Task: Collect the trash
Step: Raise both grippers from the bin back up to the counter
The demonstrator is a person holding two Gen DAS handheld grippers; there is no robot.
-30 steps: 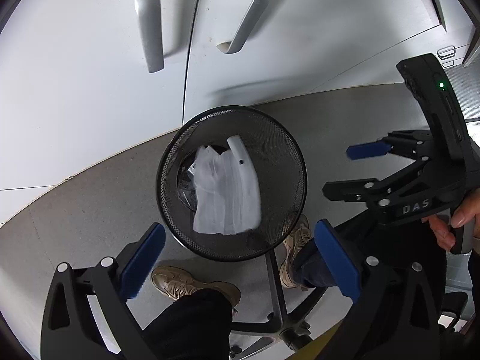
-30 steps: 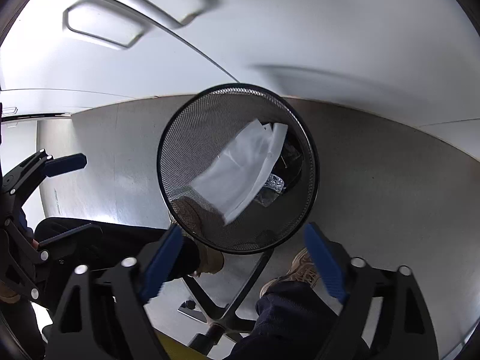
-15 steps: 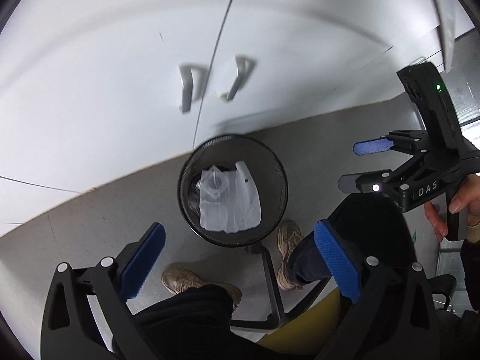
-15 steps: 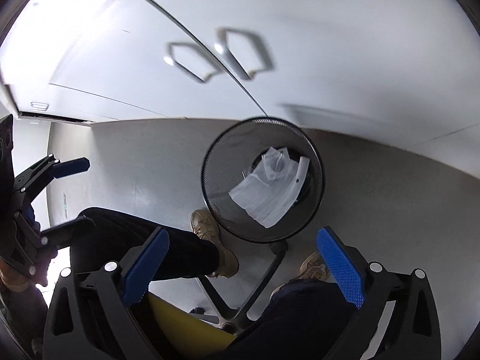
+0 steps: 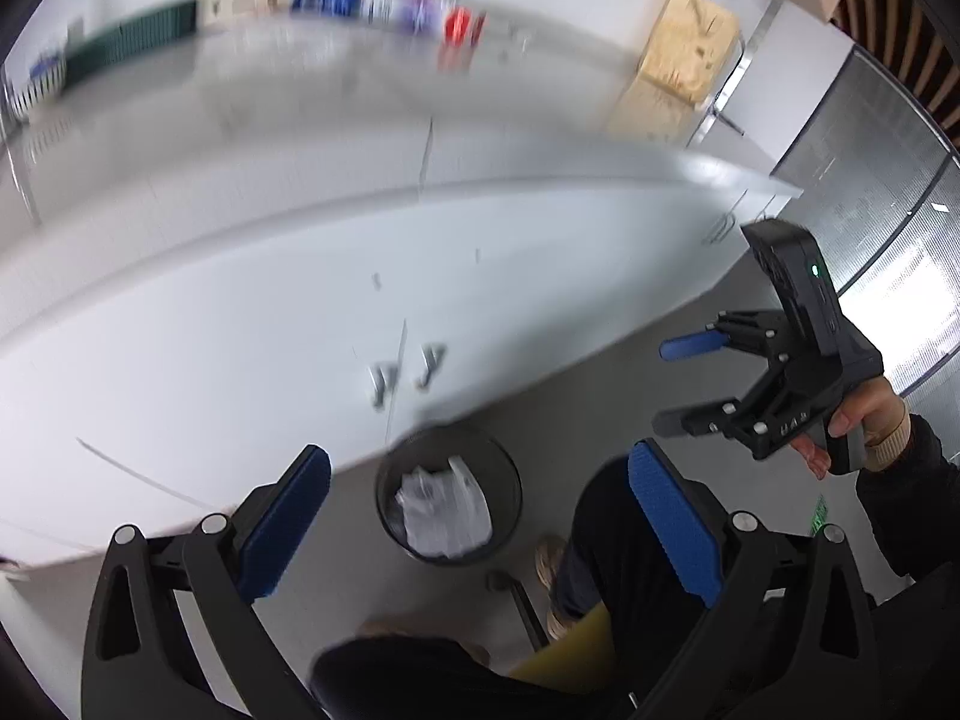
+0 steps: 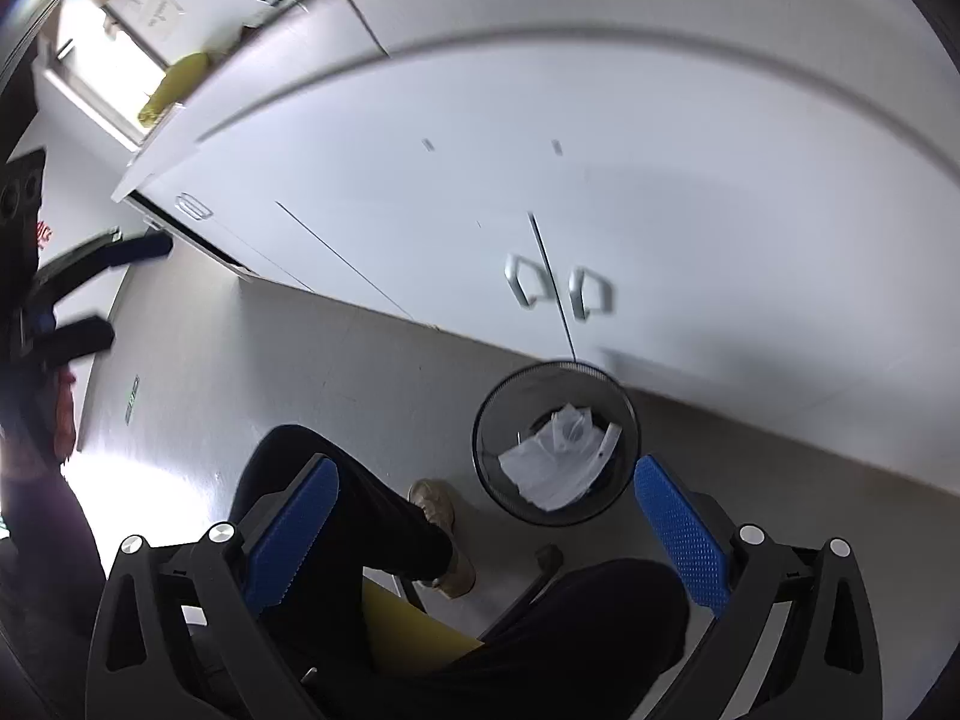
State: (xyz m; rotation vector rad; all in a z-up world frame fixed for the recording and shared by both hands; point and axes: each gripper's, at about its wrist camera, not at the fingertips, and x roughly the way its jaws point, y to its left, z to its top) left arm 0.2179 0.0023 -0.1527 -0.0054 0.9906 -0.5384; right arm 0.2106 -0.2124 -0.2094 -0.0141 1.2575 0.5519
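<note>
A black mesh waste bin (image 5: 384, 498) stands on the grey floor by the white cabinet, with a crumpled white plastic bag (image 5: 444, 510) and clear wrapping inside it. My left gripper (image 5: 480, 525) hangs high above it, open and holding nothing. Off to the right of that view, my right gripper (image 5: 672, 387) shows in a hand, jaws wide apart. In the right wrist view the bin (image 6: 480, 438) and the bag (image 6: 552, 468) lie far below my open right gripper (image 6: 487, 534). At that view's left edge the left gripper (image 6: 123, 291) also stands open.
White cabinet doors with two metal handles (image 6: 558, 291) rise behind the bin. The countertop (image 5: 300, 120) carries blurred items and cardboard boxes (image 5: 684, 54). A seated person's dark trouser legs (image 6: 372, 516), tan shoes and a yellow chair seat (image 6: 414, 636) are just below me.
Both grippers have risen far above the bin, which now looks much smaller. The countertop and its objects have come into view. The bag stays in the bin.
</note>
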